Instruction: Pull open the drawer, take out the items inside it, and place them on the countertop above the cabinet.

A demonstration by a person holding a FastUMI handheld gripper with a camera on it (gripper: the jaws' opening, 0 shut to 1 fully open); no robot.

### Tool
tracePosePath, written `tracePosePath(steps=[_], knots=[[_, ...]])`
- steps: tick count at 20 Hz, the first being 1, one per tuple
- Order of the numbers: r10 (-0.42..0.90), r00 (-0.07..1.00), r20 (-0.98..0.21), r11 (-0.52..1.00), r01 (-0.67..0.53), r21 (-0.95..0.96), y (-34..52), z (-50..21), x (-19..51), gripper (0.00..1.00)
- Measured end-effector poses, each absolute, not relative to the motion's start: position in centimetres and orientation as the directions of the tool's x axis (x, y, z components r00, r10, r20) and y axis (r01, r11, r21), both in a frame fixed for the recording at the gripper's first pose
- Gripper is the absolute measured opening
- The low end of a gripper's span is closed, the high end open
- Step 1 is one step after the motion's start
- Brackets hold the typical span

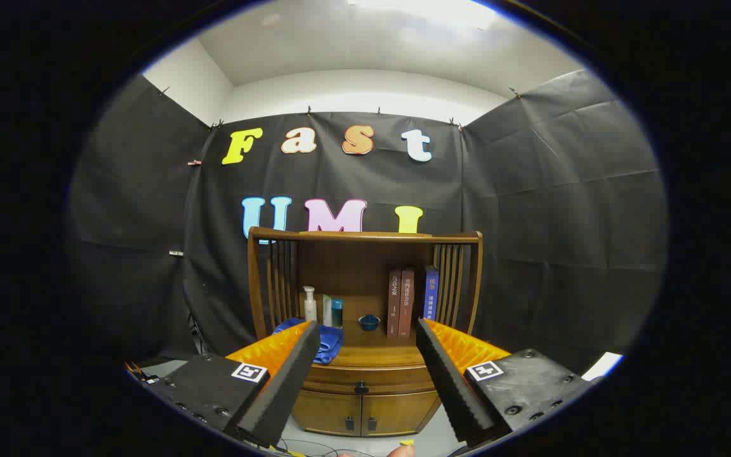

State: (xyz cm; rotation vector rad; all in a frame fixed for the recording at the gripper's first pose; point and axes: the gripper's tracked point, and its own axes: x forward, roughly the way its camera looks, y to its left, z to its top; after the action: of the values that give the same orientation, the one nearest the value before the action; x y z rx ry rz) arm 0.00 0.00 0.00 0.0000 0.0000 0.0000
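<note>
**Lining up on the drawer knob**

Here we are, well back from the brown wooden cabinet with slatted sides (365, 304), and the gripper (365, 374) is spread wide, holding nothing, its two black foam-lined fingers (289, 374) framing the cabinet front. The target sits between them: a shallow curved wooden drawer (365, 379) just under the cabinet's countertop (372, 357), shut, with a small dark round knob (360, 386) at its middle. Whatever lies inside is hidden for now.

On the countertop, left of the knob's line, a crumpled blue cloth (327, 343) drapes toward the front edge. Further back stand a white pump bottle (309, 304), a small blue bowl (368, 322) and three upright books (411, 301) toward the right. Below the drawer, two cabinet doors (362, 414) with dark pulls.

The step in hand, by my reading, is the approach, with no contact yet. To do it well: come in level and square to the cabinet front, keep the knob centred between the fingers, and close only once both pads flank it. Then pull straight out along the drawer's run, not up or sideways, or the pads may slip off so small a knob. Mind that cloth overhanging the edge, and plan to set the items down on bare wood right of it.
</note>
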Motion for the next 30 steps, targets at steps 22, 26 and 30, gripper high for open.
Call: tracePosePath(steps=[22, 26, 30], knots=[[0.004, 1.0, 0.019, 1.0, -0.004, 0.002, 0.3, -0.1, -0.4, 0.98], [-0.014, 0.997, 0.08, 1.0, 0.015, -0.014, -0.2, -1.0, 0.1, 0.98], [0.003, 1.0, 0.024, 0.998, -0.001, -0.057, 0.8, -7.1, 3.3, 0.98]])
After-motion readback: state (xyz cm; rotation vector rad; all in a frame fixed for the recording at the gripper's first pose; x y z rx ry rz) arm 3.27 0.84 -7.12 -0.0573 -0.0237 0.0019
